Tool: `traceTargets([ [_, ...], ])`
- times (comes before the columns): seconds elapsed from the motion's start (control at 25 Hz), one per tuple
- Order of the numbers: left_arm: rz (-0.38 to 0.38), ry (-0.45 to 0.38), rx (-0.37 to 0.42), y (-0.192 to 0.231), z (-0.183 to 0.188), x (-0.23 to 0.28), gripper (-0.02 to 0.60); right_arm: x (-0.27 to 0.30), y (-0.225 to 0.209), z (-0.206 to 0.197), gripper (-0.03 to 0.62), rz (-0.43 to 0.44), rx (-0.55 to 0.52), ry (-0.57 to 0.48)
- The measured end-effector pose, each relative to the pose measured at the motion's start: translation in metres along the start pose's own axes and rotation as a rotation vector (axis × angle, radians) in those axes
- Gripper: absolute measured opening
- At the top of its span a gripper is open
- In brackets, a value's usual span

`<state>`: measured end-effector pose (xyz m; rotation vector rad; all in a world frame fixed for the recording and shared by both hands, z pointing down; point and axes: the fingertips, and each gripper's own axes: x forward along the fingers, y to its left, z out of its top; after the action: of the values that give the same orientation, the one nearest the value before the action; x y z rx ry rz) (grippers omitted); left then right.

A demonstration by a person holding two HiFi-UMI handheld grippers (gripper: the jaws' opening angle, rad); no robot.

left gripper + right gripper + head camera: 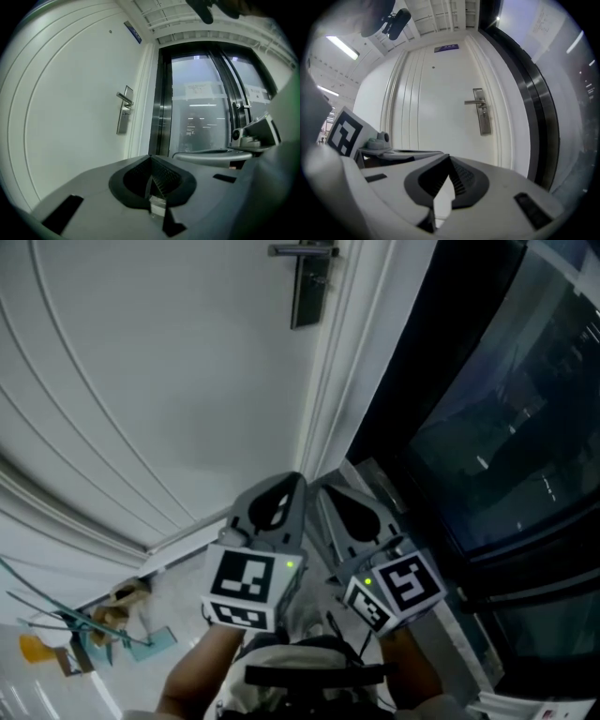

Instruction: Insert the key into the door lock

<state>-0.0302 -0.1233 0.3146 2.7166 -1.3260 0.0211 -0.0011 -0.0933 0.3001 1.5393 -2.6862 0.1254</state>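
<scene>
While standing back from the door (436, 103), holding left gripper (151, 159) and right gripper (449, 158) closed and side by side, probably lining up on the lock (485, 119) ahead.

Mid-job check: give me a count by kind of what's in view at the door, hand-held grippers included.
hand-held grippers: 2, the left hand-held gripper and the right hand-held gripper
door: 1
door handle: 1
lock plate: 1
sign over the door: 1
glass panel beside the door: 1
key: 0 that I can make out
Total: 7
</scene>
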Motion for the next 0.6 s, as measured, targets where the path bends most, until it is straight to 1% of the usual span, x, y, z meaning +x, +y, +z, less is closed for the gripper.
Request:
traceTargets([
  [0.12,0.013,0.004,0.014,-0.017,-0.003,-0.003,0.009,-0.018,0.0,-0.004,0.005,0.033,0.045,-0.007],
  [0.2,0.017,0.013,0.018,-0.029,-0.004,-0.004,0.009,-0.028,-0.003,-0.003,0.005,0.04,0.057,-0.016],
  [0.32,0.023,0.021,0.02,-0.045,-0.004,-0.008,0.009,-0.041,-0.006,-0.002,0.005,0.046,0.053,-0.033],
  [0.52,0.038,0.007,0.05,-0.061,-0.005,-0.015,0.009,-0.056,-0.003,-0.002,0.005,0.076,0.052,-0.047],
  [0.6,0.046,0.016,0.037,-0.065,-0.005,-0.018,0.009,-0.059,-0.001,-0.001,0.005,0.084,0.046,-0.051],
])
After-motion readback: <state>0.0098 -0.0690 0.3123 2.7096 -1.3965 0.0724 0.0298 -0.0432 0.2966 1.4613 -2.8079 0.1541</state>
